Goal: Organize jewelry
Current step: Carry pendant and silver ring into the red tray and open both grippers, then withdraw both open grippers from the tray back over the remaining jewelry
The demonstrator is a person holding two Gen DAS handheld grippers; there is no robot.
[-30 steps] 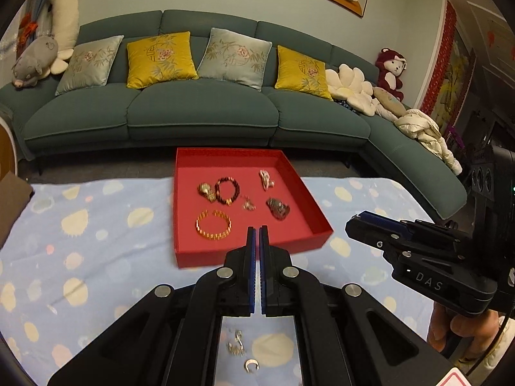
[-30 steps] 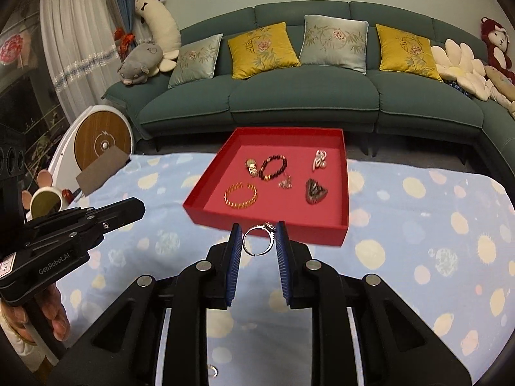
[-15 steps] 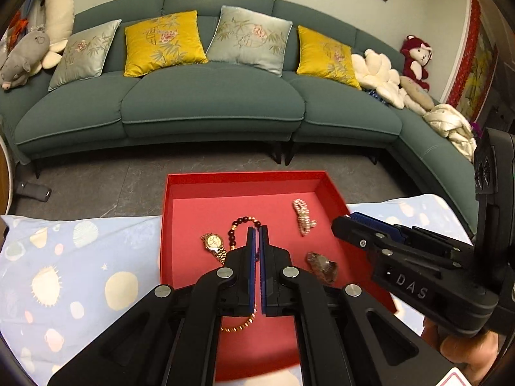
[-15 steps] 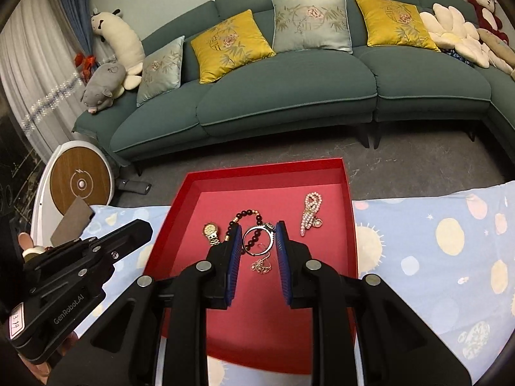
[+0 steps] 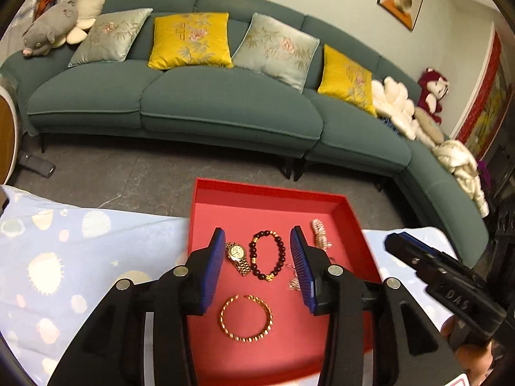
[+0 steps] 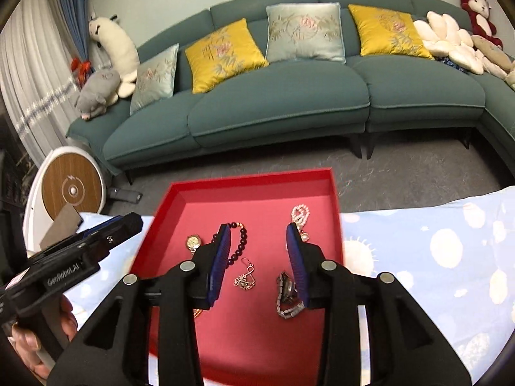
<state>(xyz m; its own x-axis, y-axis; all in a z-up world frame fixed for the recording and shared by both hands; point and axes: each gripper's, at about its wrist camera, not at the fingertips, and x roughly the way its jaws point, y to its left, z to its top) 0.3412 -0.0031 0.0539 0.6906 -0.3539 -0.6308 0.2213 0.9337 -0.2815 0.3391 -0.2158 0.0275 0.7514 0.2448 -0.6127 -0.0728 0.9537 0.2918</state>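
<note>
Claws come first. The left claw (image 5: pixel 257 234), over the red tray (image 5: pixel 273 206) on the bench (image 5: pixel 80 257), has just spread its jaws, and nothing is between them. In the tray lie a gold watch (image 5: pixel 236 254), a bead bracelet (image 5: pixel 267 257) and a gold bangle (image 5: pixel 246 320) at the tray's near end.

The right claw (image 6: pixel 258 229), also over the tray, was pinching a silver ring. Its jaws have just opened and are empty. The ring probably fell into the tray, but I cannot spot it.

Only the left view shows the whole bangle. Only the right view shows the dark watch (image 6: pixel 286 292).
</note>
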